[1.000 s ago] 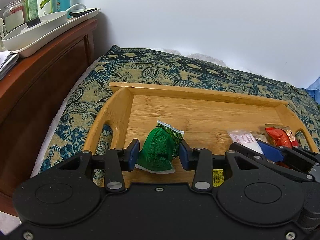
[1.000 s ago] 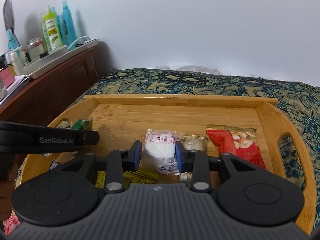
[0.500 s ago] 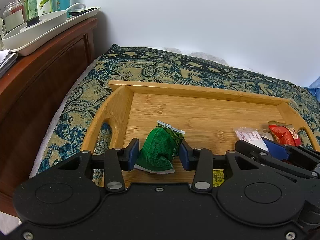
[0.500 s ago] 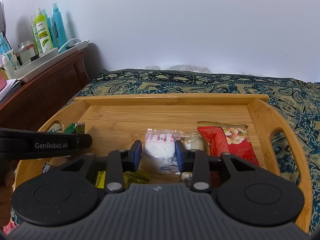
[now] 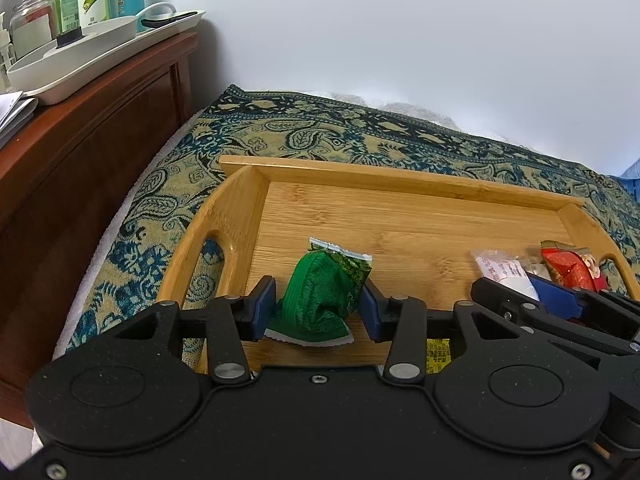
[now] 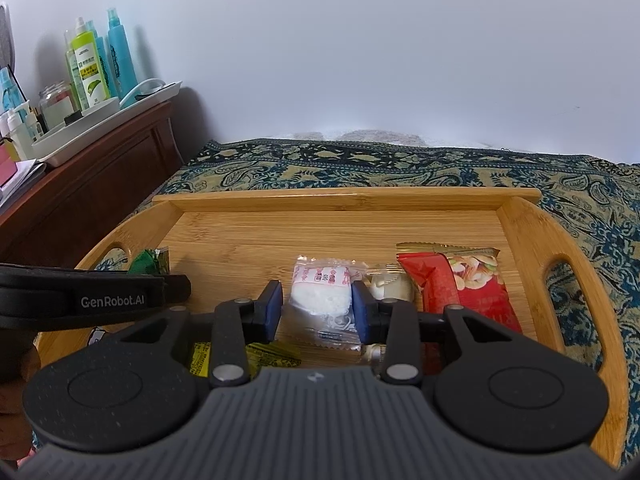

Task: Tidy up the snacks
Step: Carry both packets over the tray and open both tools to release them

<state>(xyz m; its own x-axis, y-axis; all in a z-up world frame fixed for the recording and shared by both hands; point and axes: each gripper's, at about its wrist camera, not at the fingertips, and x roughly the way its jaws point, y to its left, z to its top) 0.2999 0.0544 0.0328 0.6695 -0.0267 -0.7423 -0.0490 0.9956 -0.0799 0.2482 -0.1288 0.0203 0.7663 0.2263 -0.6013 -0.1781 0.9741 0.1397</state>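
Note:
A bamboo tray (image 5: pixel 400 180) lies on a patterned cloth. My left gripper (image 5: pixel 318 308) hangs over the tray's left end, shut on a green snack packet (image 5: pixel 324 292) whose crimped top points away. My right gripper (image 6: pixel 316 308) is over the tray's middle with a white snack packet (image 6: pixel 320 292) in clear wrap between its blue pads. Its jaws are opening slightly while the pads still touch the wrap. A red nut packet (image 6: pixel 468 284) lies flat on the tray to the right. In the right wrist view one finger (image 6: pixel 120 300) of the left gripper crosses the left side.
A small pale sweet (image 6: pixel 390 286) lies beside the white packet, and a yellow packet (image 6: pixel 272 354) lies under the right gripper. A dark wooden cabinet (image 6: pixel 92 200) stands to the left, bearing a white tray of bottles (image 6: pixel 104 128). The patterned cloth (image 6: pixel 400 168) runs to the wall.
Both grippers stay almost still with the same packets between their pads. Only the views have shifted a little.

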